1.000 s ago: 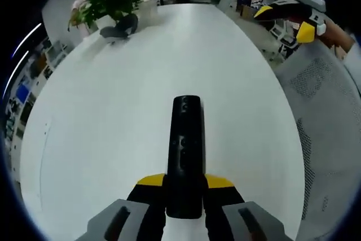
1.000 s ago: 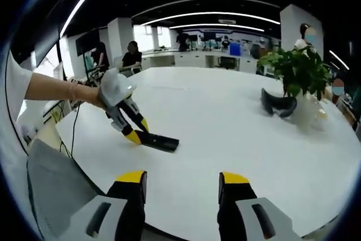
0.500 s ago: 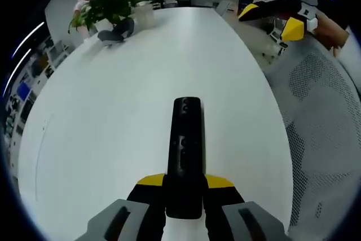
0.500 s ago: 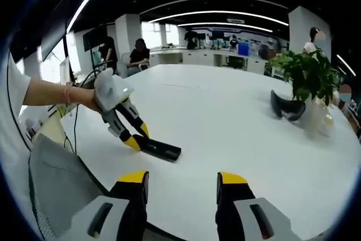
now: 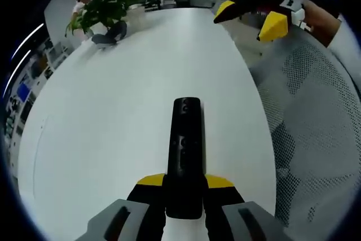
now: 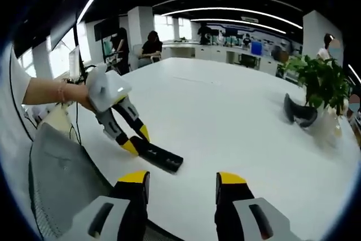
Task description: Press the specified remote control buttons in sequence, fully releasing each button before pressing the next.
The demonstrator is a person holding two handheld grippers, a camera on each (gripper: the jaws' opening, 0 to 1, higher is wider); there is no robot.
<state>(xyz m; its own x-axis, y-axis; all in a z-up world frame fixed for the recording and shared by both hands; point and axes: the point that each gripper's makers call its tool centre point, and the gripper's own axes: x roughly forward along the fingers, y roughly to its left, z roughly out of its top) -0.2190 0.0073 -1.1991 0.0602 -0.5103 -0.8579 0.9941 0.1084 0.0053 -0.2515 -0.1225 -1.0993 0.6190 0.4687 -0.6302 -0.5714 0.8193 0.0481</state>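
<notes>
On the white table (image 6: 237,117), the left tongs (image 5: 183,193) grip the black remote control (image 5: 185,139) at its near end while the right tongs (image 6: 180,187) hover released nearby, no button yet pressed, so the next move calls for lowering one tip onto the first target button.

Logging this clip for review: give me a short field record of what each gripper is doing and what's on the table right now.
Left gripper: jaws shut on the slim black remote control, at its near end
Right gripper: jaws open, holding nothing, above the table edge
Surface: large white oval table
Remote: lying flat on the table
Other items: green potted plant; dark curved headset-like object, far side
Grey mesh chair: beside the table
</notes>
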